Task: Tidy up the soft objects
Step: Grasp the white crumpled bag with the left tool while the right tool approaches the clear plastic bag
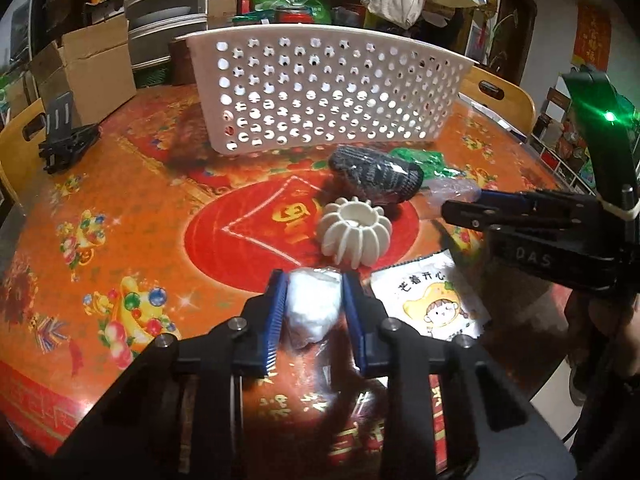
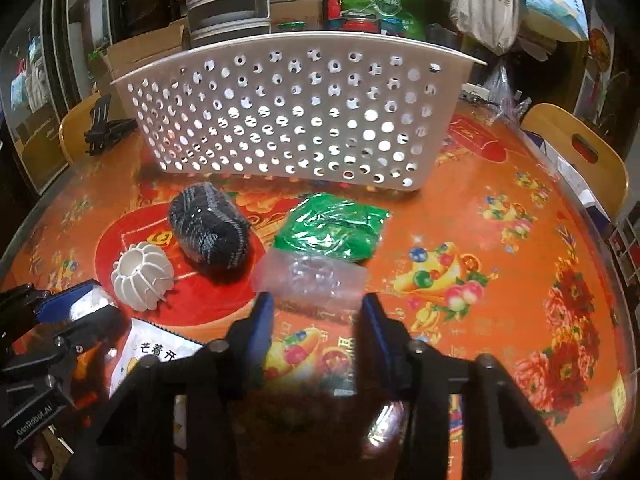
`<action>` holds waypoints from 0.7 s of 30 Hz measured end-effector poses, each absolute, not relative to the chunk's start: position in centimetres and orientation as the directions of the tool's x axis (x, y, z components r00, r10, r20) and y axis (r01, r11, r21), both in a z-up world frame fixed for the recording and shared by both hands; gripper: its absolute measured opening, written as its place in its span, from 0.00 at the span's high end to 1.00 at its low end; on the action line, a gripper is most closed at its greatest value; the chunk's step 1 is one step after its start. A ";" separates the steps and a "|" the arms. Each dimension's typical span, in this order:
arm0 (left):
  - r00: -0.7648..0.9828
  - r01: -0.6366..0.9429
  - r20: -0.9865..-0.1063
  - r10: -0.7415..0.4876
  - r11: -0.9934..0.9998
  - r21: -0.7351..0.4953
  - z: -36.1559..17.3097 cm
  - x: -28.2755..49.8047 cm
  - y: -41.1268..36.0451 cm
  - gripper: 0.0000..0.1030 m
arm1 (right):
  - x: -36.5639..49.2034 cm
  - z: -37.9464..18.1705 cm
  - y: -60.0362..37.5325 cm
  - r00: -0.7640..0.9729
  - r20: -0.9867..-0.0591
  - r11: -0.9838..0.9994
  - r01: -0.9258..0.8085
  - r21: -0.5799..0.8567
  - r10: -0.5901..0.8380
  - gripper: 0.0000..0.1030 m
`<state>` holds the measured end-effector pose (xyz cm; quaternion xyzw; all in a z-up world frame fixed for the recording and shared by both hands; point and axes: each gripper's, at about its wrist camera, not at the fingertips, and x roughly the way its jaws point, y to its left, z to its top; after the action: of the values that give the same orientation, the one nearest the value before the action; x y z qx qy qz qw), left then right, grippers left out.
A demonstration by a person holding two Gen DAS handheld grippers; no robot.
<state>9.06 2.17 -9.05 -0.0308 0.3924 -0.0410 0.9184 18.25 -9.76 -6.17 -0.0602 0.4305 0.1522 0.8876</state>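
Observation:
My left gripper (image 1: pixel 314 284) is shut on a white soft bag (image 1: pixel 310 308) just above the orange table; it also shows in the right wrist view (image 2: pixel 86 306). My right gripper (image 2: pixel 318 304) is open, just short of a clear plastic bag (image 2: pixel 312 276). Beyond lie a green packet (image 2: pixel 336 228), a dark knitted bundle (image 2: pixel 210 226) and a white ribbed ball (image 2: pixel 142 274). A white perforated basket (image 2: pixel 288 120) stands behind them. In the left wrist view the right gripper (image 1: pixel 448 206) points at the clear bag (image 1: pixel 452 190).
A white snack packet with a cartoon girl (image 1: pixel 434 300) lies between the grippers. A black phone stand (image 1: pixel 64 136) sits at the far left. Cardboard boxes (image 1: pixel 80 68) and clutter stand behind the table. Wooden chair backs (image 2: pixel 580 152) ring the table edge.

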 end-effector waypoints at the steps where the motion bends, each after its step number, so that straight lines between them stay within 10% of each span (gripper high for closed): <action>1: 0.693 0.048 -0.714 -0.097 0.995 -0.089 -8.9 9.0 2.4 0.74 | 18.3 -6.1 -10.0 0.584 -0.780 0.947 -0.318 0.034 0.224 0.61; 11: 0.705 0.035 -0.703 -0.096 0.994 -0.100 -8.4 8.6 3.4 0.74 | 17.7 -5.6 -10.2 0.600 -0.752 0.938 -0.341 0.067 0.272 0.83; 21: 0.704 0.029 -0.702 -0.110 0.992 -0.126 -8.5 8.8 4.1 0.74 | 16.8 -5.9 -10.5 0.552 -0.765 0.912 -0.395 0.111 0.332 0.84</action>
<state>8.83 4.09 -8.48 -0.0530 0.3828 -0.0375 0.9216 16.77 -10.54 -5.94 -0.0369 0.4261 0.2064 0.8801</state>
